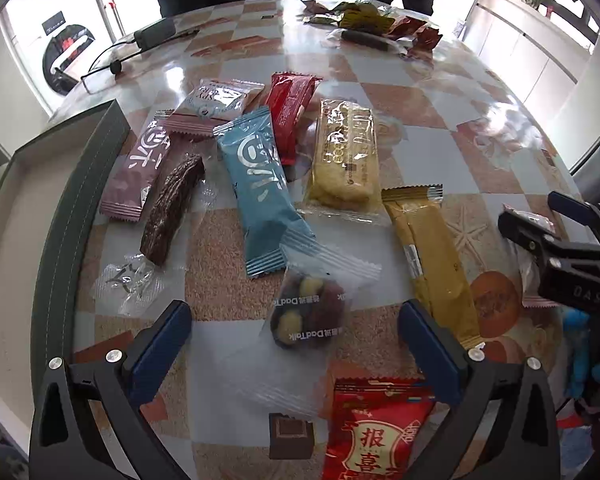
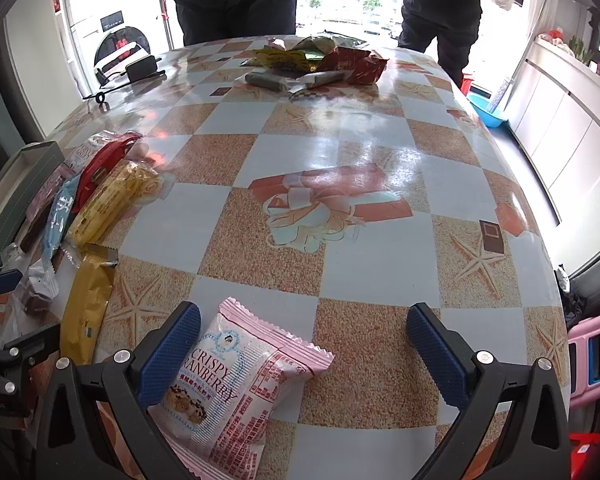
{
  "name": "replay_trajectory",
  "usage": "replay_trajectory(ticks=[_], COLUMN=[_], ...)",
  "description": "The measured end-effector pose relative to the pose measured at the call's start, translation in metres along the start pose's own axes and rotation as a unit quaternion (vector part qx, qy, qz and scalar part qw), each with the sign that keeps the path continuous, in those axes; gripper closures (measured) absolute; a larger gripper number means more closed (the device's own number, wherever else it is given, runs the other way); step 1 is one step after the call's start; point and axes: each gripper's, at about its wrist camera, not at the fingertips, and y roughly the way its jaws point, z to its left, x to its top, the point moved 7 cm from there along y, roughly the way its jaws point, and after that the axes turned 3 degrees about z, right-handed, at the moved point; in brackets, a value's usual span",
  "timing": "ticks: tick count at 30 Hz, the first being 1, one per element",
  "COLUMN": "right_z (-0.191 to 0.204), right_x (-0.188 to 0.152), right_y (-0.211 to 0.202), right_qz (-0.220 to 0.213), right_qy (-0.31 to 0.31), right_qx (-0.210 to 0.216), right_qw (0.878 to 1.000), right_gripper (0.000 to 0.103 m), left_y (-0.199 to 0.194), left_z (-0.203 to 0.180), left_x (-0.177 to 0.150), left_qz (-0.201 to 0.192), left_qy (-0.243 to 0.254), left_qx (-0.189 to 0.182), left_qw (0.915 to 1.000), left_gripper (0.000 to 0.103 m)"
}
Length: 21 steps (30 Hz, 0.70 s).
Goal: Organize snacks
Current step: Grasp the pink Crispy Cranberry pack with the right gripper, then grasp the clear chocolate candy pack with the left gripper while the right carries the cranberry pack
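Two tools [image 1: 295, 344] [image 2: 303, 344], 1 pink cranberry pkt [image 2: 236, 384].

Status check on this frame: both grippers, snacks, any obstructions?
Left gripper open over clear nut packet. Right gripper open, pink cranberry packet between fingers, ungripped. Snacks loose beside tray. Nothing blocking.

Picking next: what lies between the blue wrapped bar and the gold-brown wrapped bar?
In the left wrist view, the yellow cake in clear wrap lies between the blue wrapped bar and gold-brown wrapped bar.
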Motion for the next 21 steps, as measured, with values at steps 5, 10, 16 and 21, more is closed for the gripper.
replay_trajectory(ticks=[5,10,16,21], right_z=[0.009,0.026,0.032,0.022], right_x=[-0.011,-0.018,-0.013,-0.019], right_y=[-0.010,-0.006,-0.019,-0.024], right_qz=[0.039,0.071,0.054,0.054], right_qy=[0.008,-0.015,-0.025,0.023], right_qx=[0.038,0.009,0.020,0.082], right_qw=[0.998,0.997,0.998,0.995], right_gripper=[0.000,0.000,0.062,0.062], left_y=[0.002,-0.004,-0.012,-0.025], left_z=[-0.008,-0.013,-0.012,-0.004], left_x=[-0.003,-0.002,-0.003,-0.010], left_qz=[-0.005,-0.010,-0.018,-0.036], left_qy=[0.001,0.000,-0.001,-0.023], left_qx=[-0.001,-0.002,-0.029,-0.064], left_qw=[1.0000,1.0000,0.9994,0.9971], left_gripper=[0.005,0.031,0.073,0.073])
